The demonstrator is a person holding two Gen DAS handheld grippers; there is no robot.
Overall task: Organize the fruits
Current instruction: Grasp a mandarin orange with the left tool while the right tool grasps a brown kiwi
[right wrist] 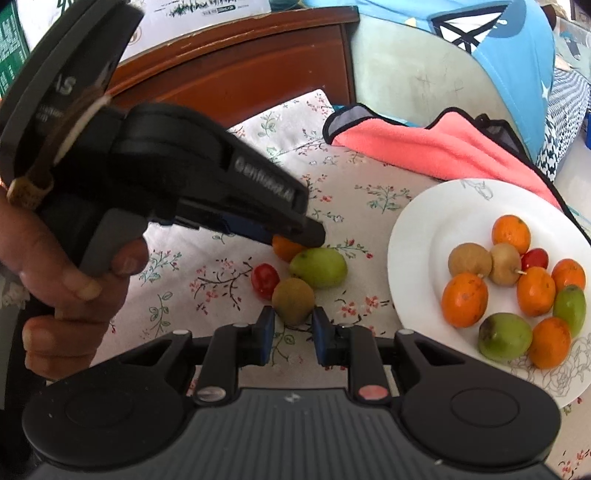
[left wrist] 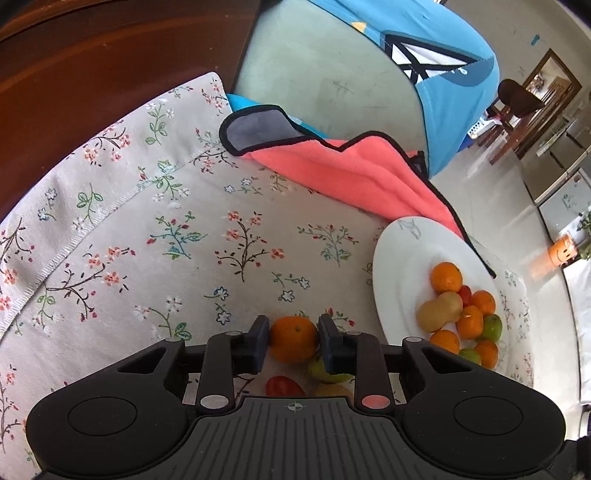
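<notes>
1. Raised lettering on the black side of the left gripper (right wrist: 295,236), right wrist view: starts "Gen", remainder blurred and unreadable.
2. Pale letters "AS" on the grey upper housing of that gripper; start of word cut off. Smaller line beneath, illegible.
3. Green-and-white printed carton (right wrist: 13,33) at top left: print too blurred to read.
4. White box (right wrist: 207,9) on the wooden cabinet (right wrist: 240,66): dark printed line, illegible.
5. Left wrist view: no readable text.
</notes>
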